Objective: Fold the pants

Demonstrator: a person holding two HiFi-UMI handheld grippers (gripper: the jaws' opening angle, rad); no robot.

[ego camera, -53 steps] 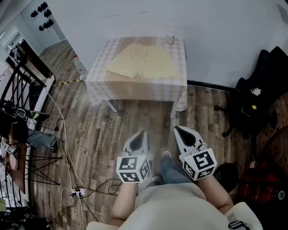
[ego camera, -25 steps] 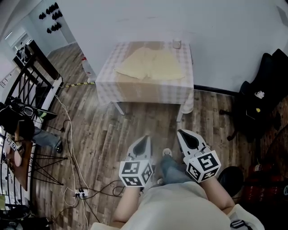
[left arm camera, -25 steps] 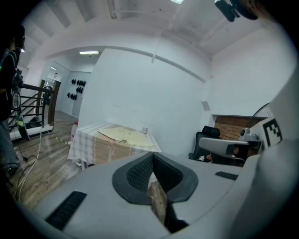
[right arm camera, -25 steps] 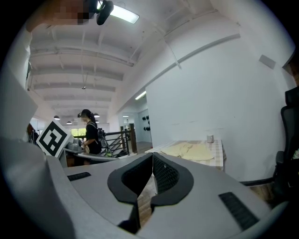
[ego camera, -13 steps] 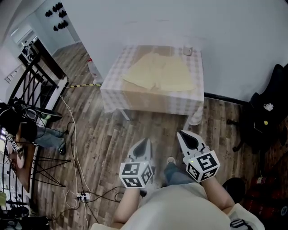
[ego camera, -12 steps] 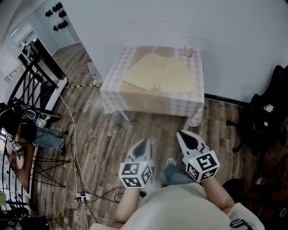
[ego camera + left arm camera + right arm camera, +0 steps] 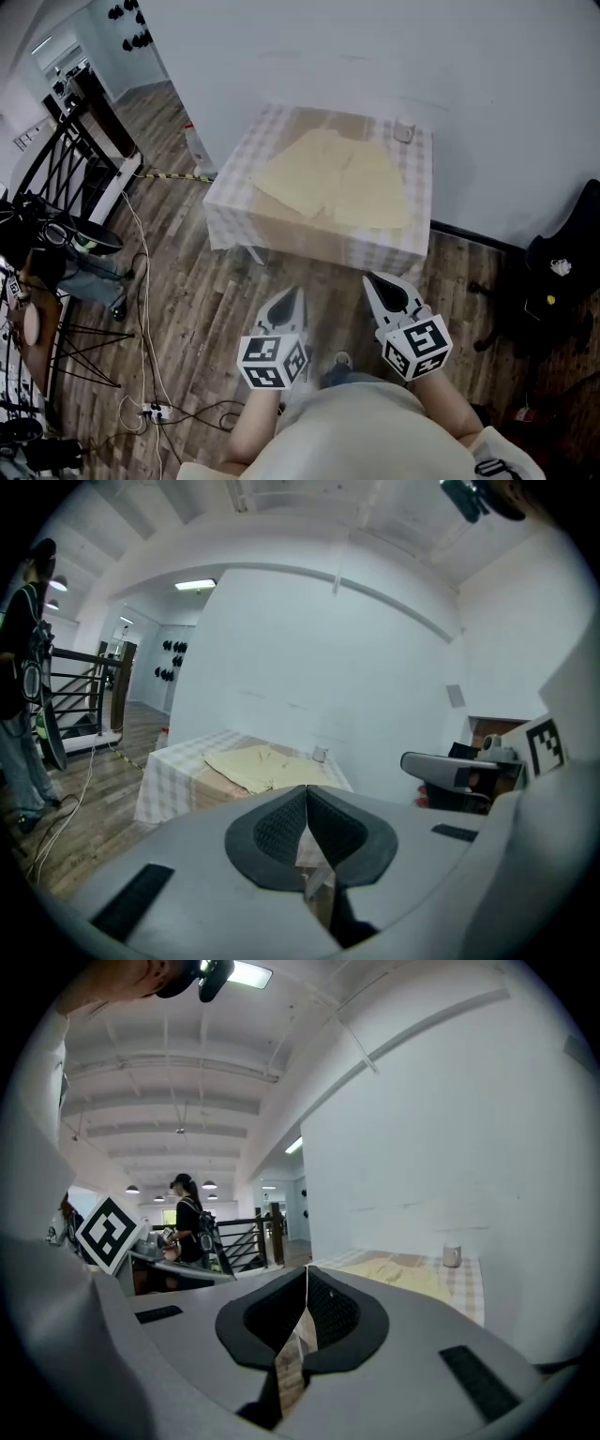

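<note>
L gripper [image 7: 294,294], R gripper [image 7: 371,281]: 2 claws shut, empty (pants [image 7: 336,178] flat on table [image 7: 232,187], well apart).

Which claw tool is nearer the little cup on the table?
The right gripper: the cup stands at the table's far right corner; the left gripper is farther off.

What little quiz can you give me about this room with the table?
1. True or false: the pants lie unfolded on the table.
2. Where is the cup? A: on the pants. B: on the table's far right corner. C: under the table.
3. Fill in: the left gripper and the right gripper are both ____, holding nothing.
Key: 1 true; 2 B; 3 shut.
</note>
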